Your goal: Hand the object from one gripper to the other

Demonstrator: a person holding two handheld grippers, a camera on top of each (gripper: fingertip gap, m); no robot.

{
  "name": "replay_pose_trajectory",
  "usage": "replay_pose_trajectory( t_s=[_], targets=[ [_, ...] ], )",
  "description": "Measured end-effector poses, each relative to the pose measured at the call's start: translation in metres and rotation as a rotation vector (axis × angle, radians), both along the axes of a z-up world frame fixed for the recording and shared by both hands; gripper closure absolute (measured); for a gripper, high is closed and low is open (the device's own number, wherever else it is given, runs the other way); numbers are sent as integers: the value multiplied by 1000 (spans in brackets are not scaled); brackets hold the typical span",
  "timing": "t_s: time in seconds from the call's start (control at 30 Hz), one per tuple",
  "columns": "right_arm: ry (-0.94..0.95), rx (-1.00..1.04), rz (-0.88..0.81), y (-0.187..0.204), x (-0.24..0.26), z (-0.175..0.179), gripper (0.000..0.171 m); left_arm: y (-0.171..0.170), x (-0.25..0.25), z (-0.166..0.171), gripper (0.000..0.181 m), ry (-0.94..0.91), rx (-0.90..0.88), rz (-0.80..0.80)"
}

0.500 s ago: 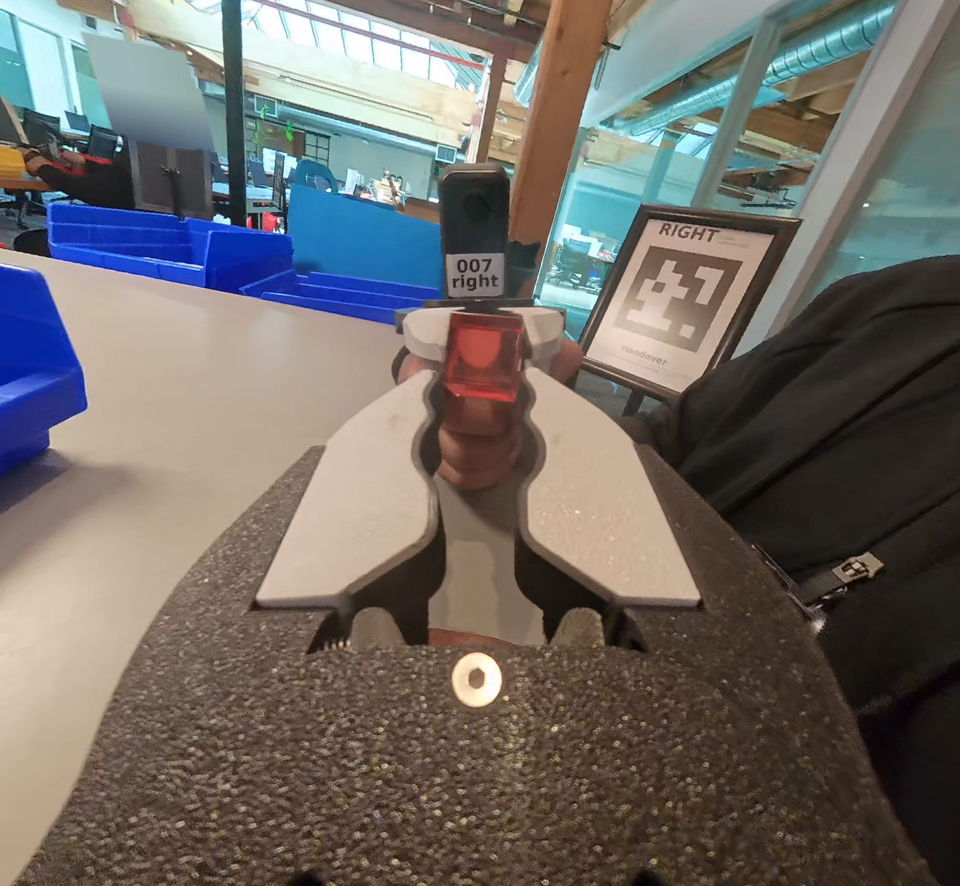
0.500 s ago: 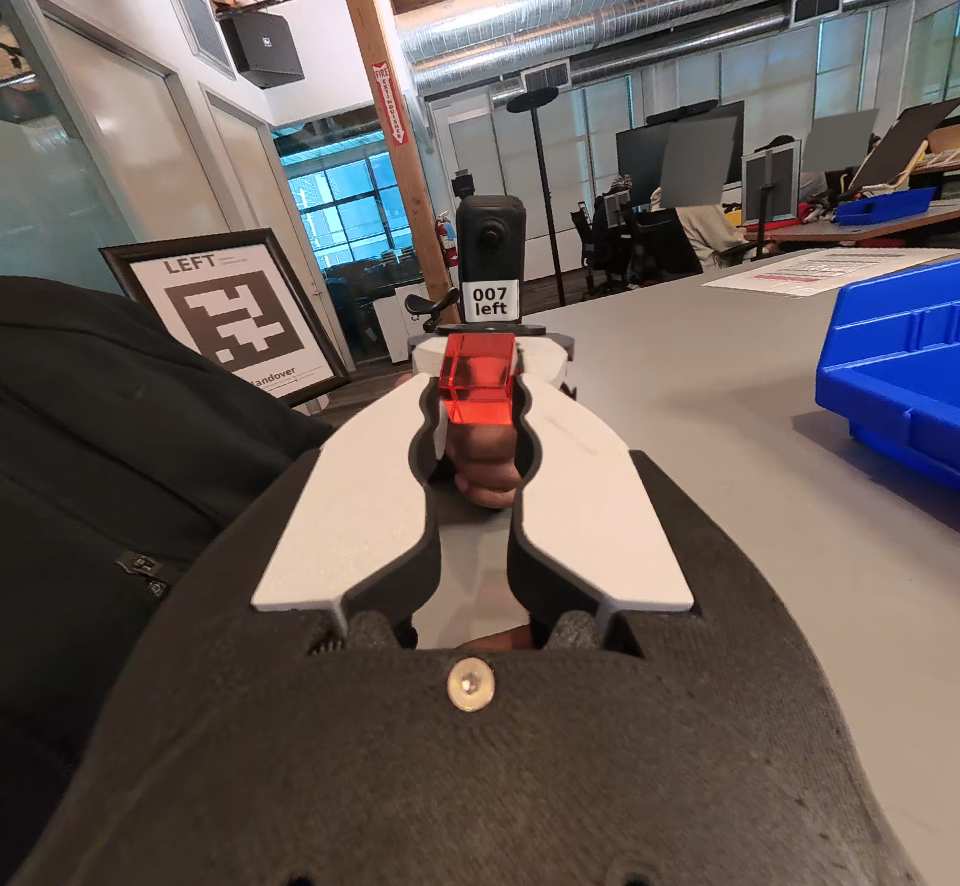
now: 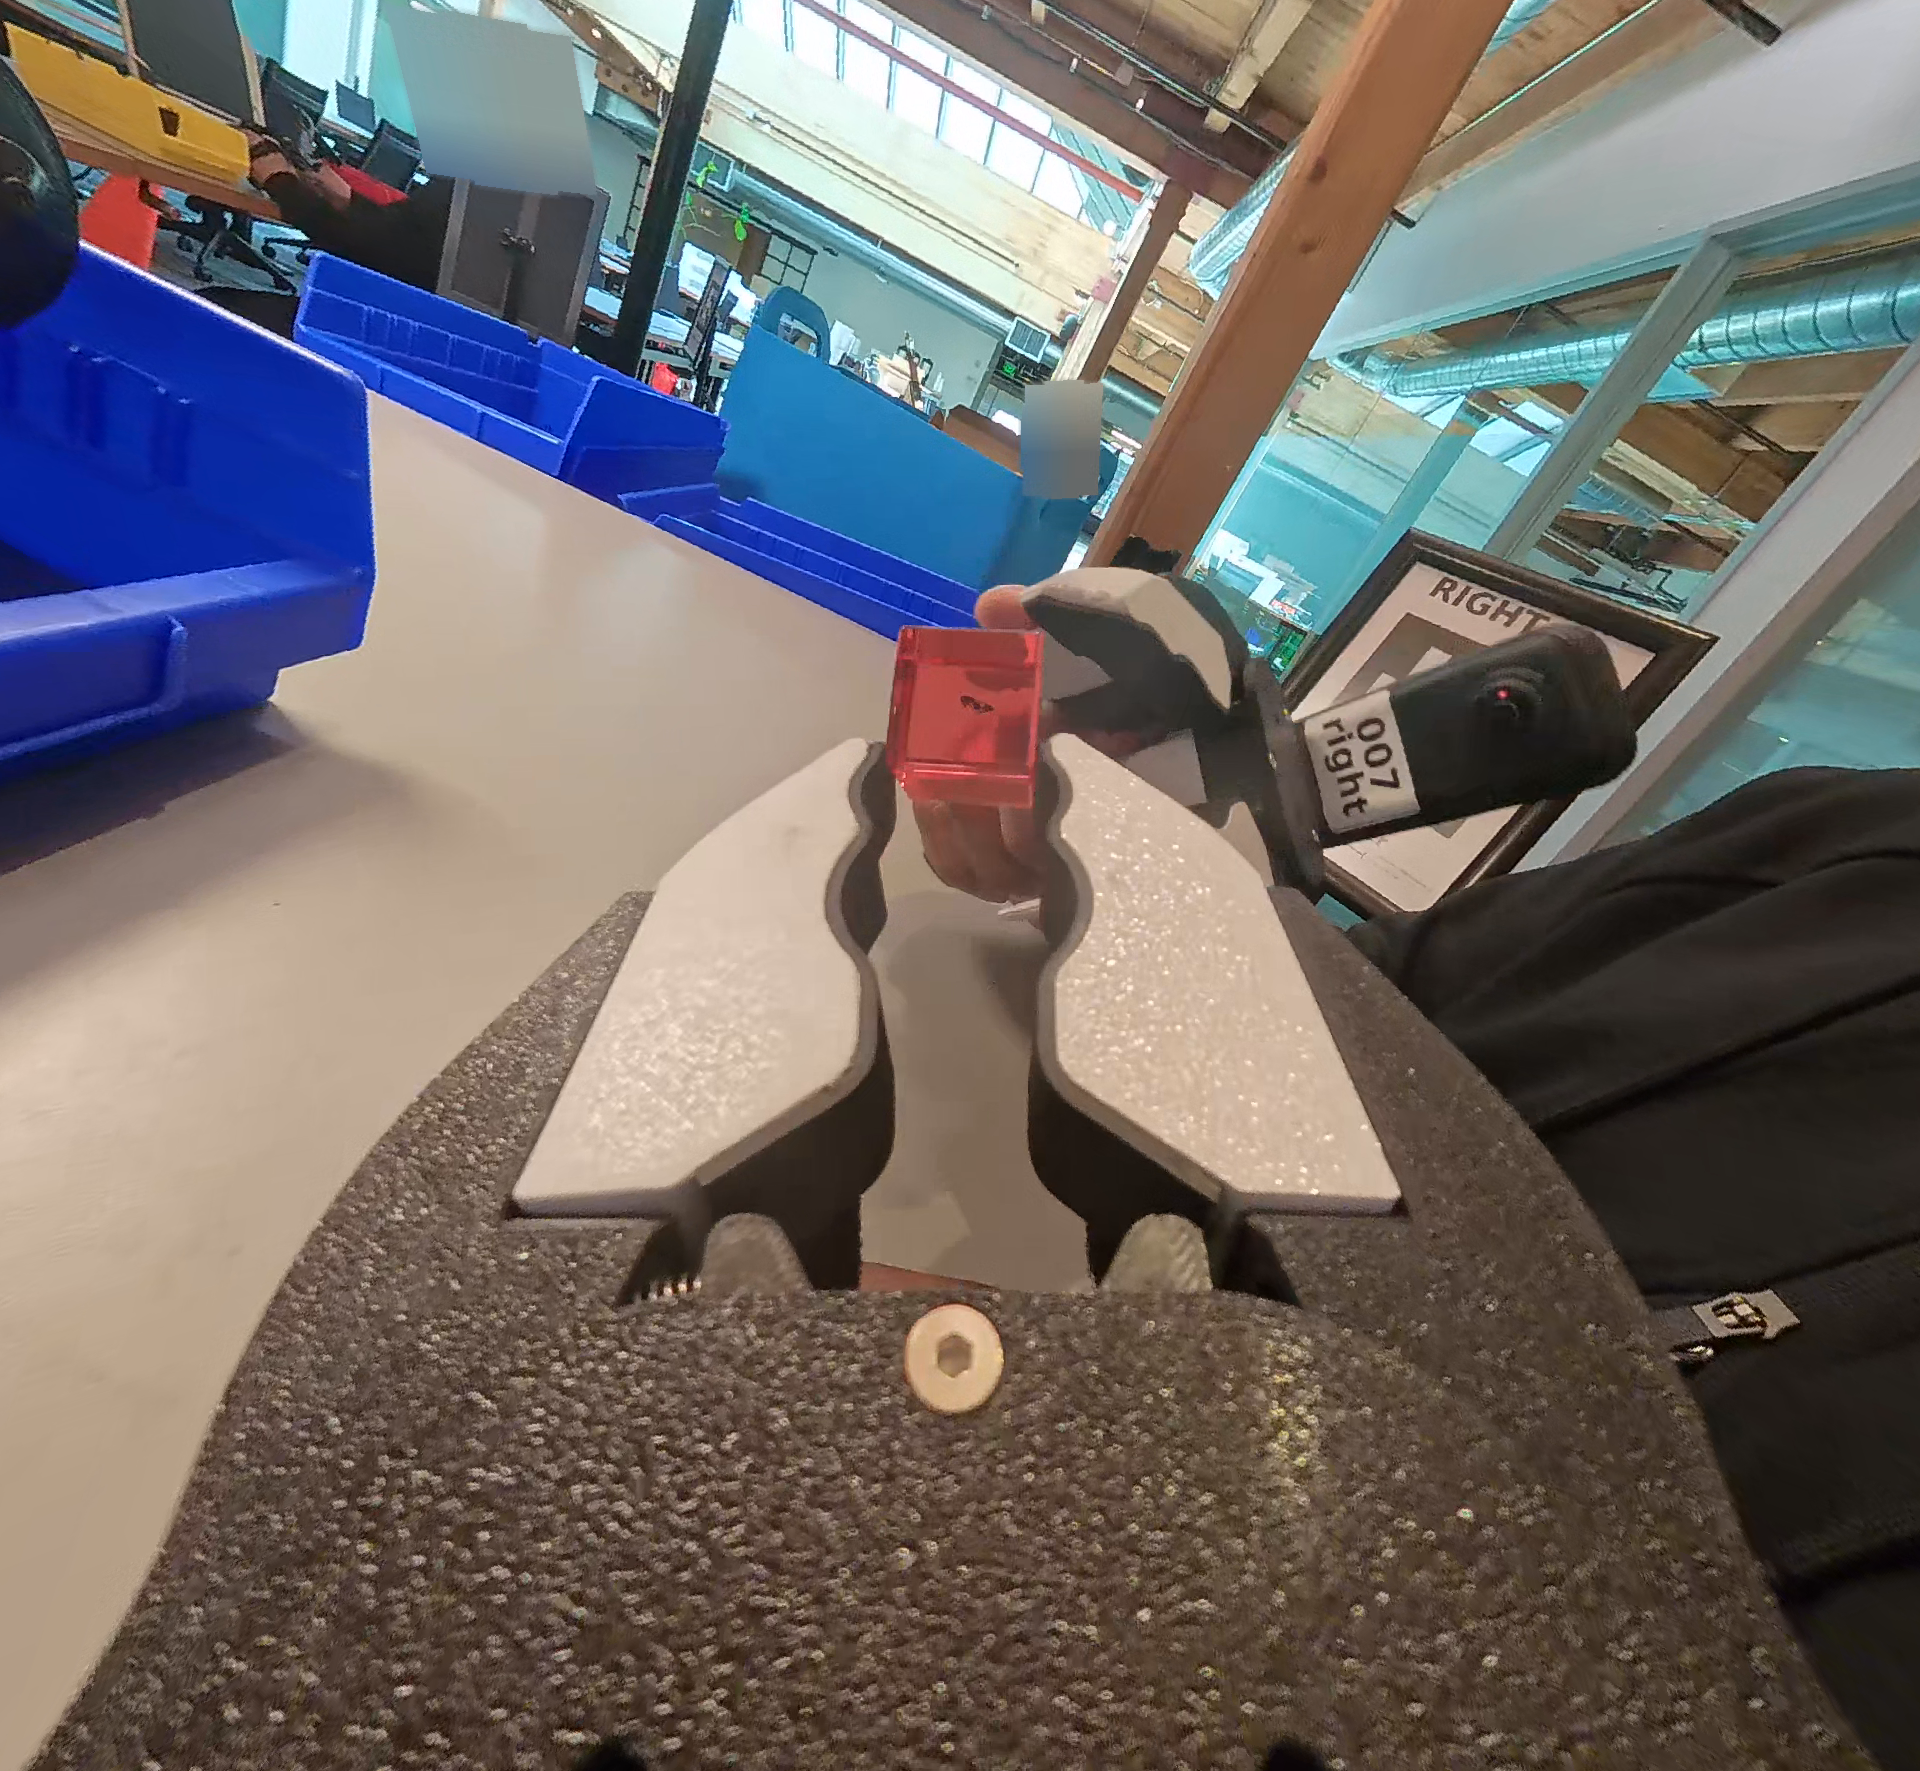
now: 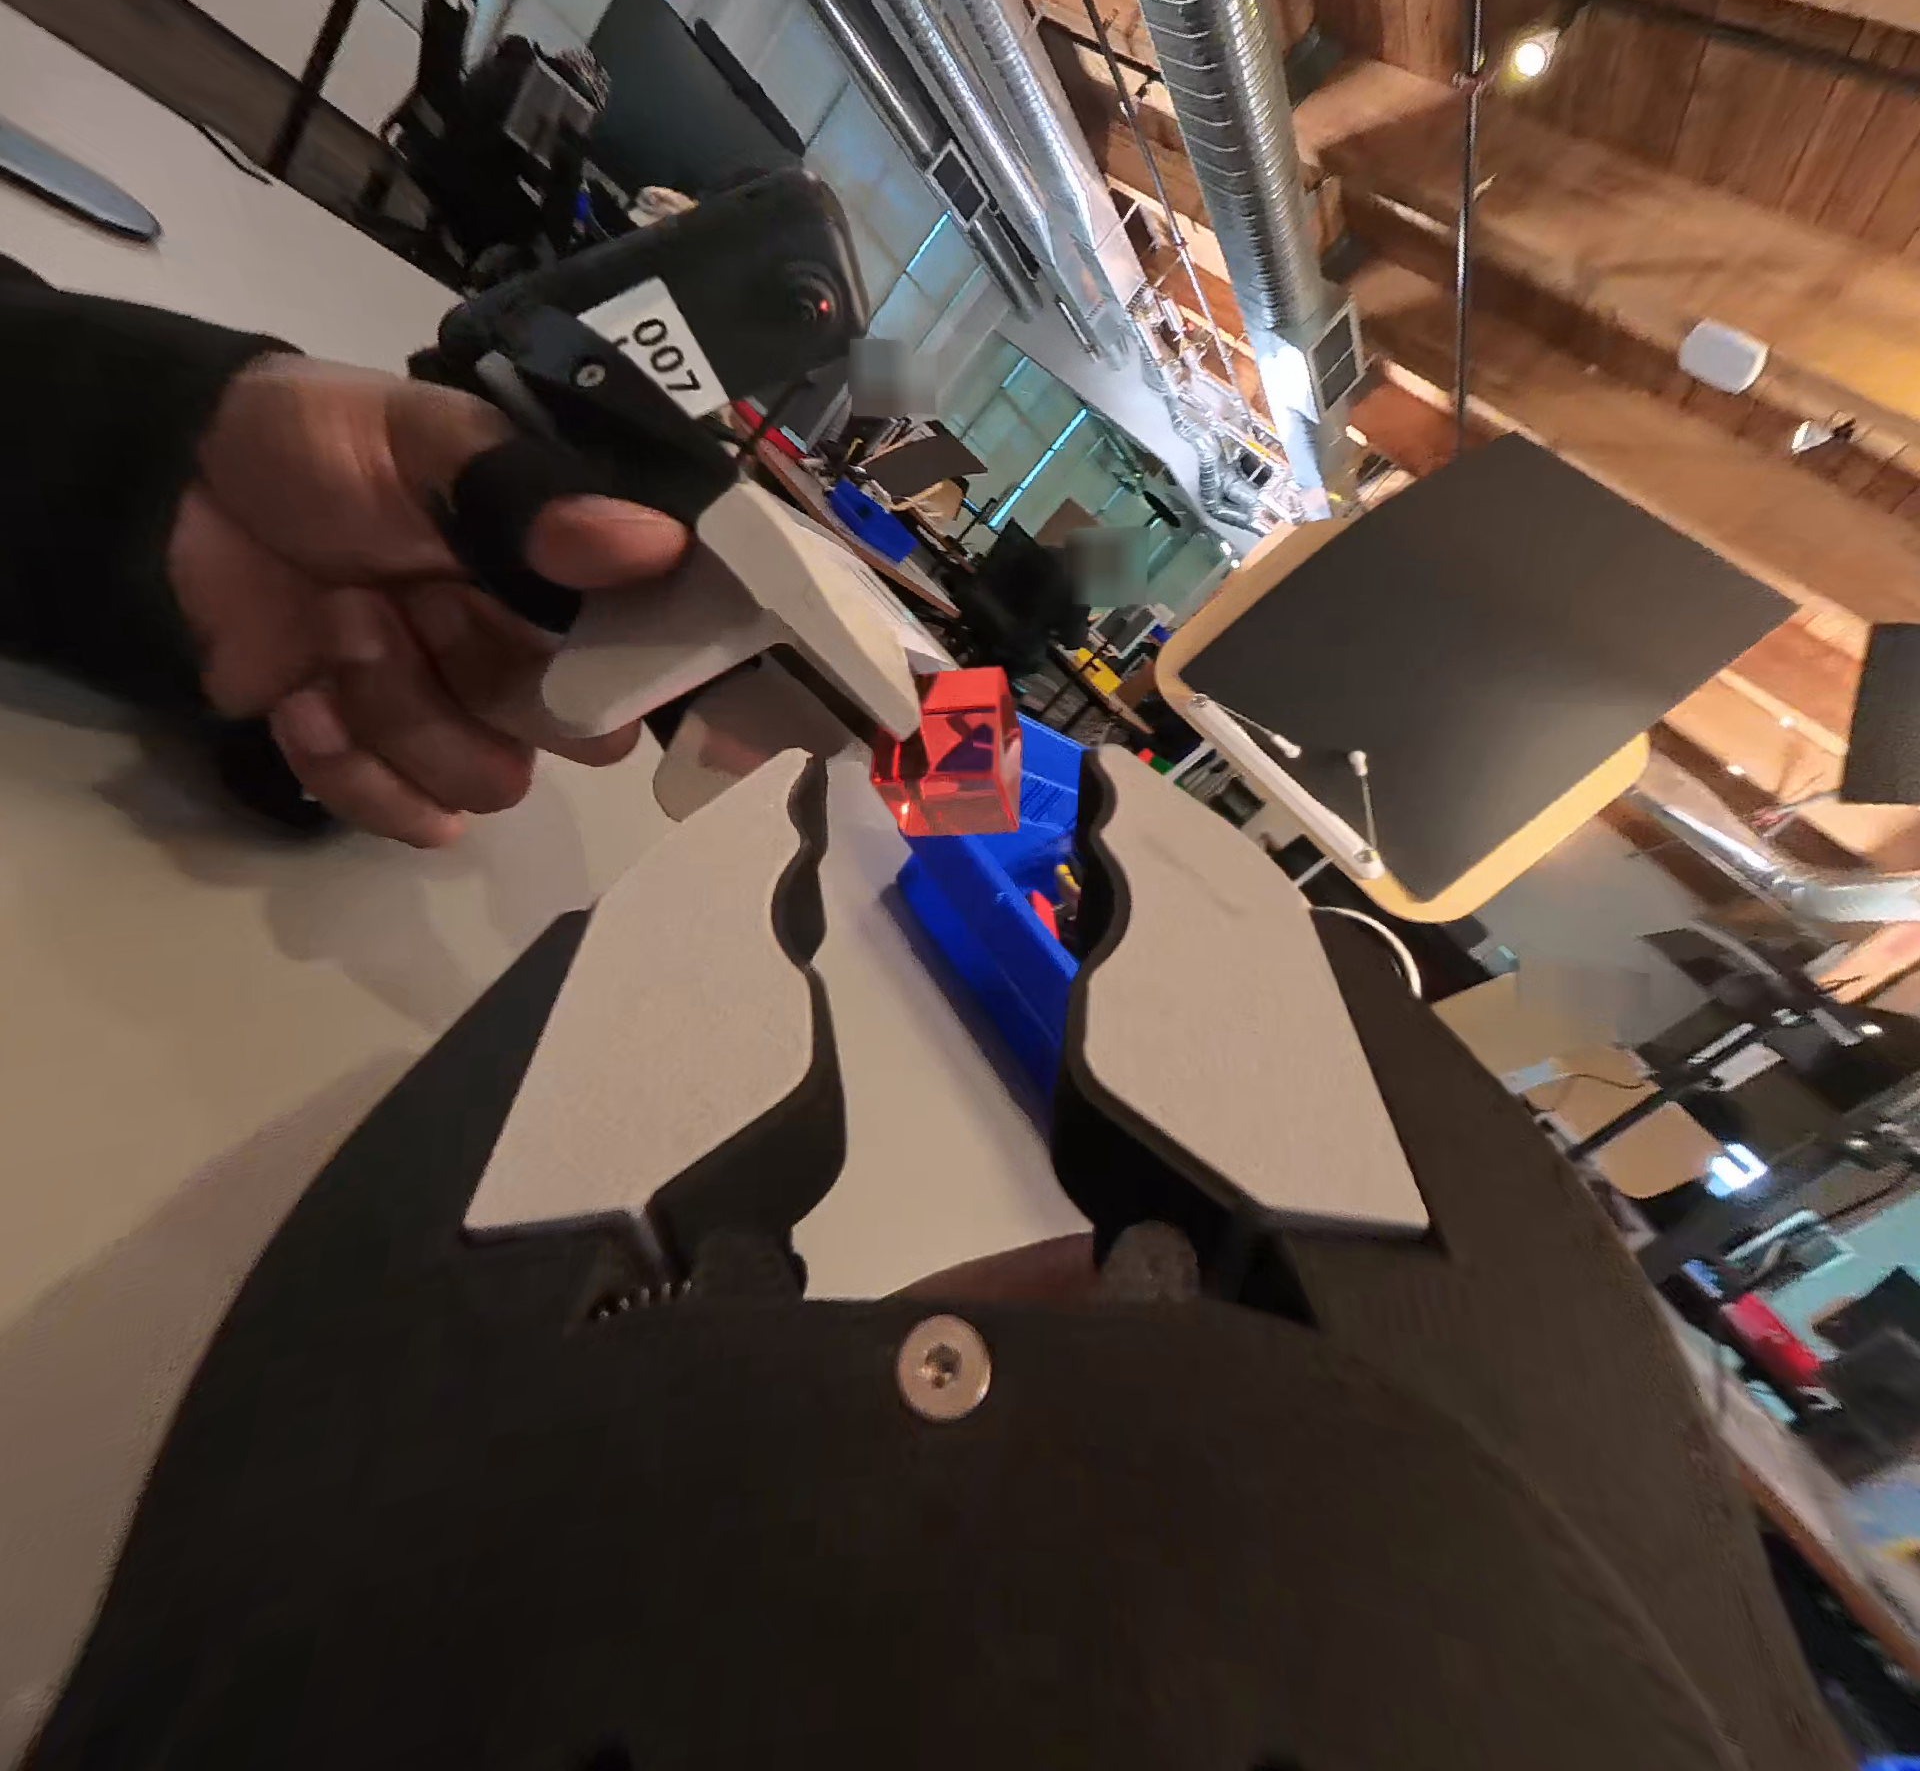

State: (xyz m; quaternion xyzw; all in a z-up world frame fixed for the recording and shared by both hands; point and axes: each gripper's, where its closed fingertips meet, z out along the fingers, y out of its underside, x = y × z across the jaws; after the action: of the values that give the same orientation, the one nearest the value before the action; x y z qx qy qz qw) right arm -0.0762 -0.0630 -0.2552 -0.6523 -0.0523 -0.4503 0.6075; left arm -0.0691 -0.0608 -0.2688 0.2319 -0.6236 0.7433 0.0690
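A clear red cube (image 3: 966,719) is pinched between the fingertips of my left gripper (image 3: 961,771), held above the grey table (image 3: 416,838). My right gripper (image 3: 1049,672) shows just right of the cube in the left wrist view, tilted, its jaws parted and off the cube. In the right wrist view my right gripper (image 4: 953,763) is wide open and empty. There the cube (image 4: 951,750) hangs in front of the gap between its tips, still gripped by the left gripper (image 4: 883,713), which a hand (image 4: 343,578) holds.
Blue bins stand on the table at the left (image 3: 177,516) and at the back (image 3: 499,371); another blue bin (image 4: 987,900) lies beyond the cube. A framed marker sign (image 3: 1475,641) and a wooden post (image 3: 1309,215) are at the right. A black jacket (image 3: 1662,994) fills the right side.
Both grippers were closed on the cube, facing each other. Now the right gripper has opened, let go and swung off to the side, tilted. The left gripper keeps the cube.
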Motion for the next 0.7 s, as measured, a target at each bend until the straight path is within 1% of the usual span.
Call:
replay_pose_trajectory(
  t_s=[0.17, 0.2, 0.23, 0.27, 0.33, 0.37, 0.4, 0.47, 0.6, 0.7],
  targets=[
    [-47, -44, -51, 4, 2, -5, 130, -3, -3, -1, 154, 4, 2, -25],
    [-46, -50, -60, 5, 3, -6, 132, -4, -4, -1, 154, 2, 3, -30],
    [-49, -53, -70, 5, 4, -6, 142, -4, -5, -1, 154, 0, 4, -35],
    [-53, -49, -75, 5, 4, -5, 144, -4, -5, 0, 154, -3, 2, -33],
    [-13, -28, -58, 3, 5, -4, 144, -4, -7, 4, 155, -36, -6, -30],
    [31, 1, -29, 1, 5, -2, 144, -4, -9, 8, 154, -71, -20, -26],
    [97, 36, 15, -2, 6, -1, 144, -3, -11, 13, 149, -110, -36, -18],
    [266, 115, 128, -7, 8, 2, 145, -1, -14, 22, 140, -182, -62, 9],
    [617, 228, 440, -9, -6, 6, 144, 0, -20, 29, 134, -247, -86, 9],
    [699, 261, 589, -9, -19, 12, 145, -4, -24, 26, 133, -233, -70, -27]
  ],
)
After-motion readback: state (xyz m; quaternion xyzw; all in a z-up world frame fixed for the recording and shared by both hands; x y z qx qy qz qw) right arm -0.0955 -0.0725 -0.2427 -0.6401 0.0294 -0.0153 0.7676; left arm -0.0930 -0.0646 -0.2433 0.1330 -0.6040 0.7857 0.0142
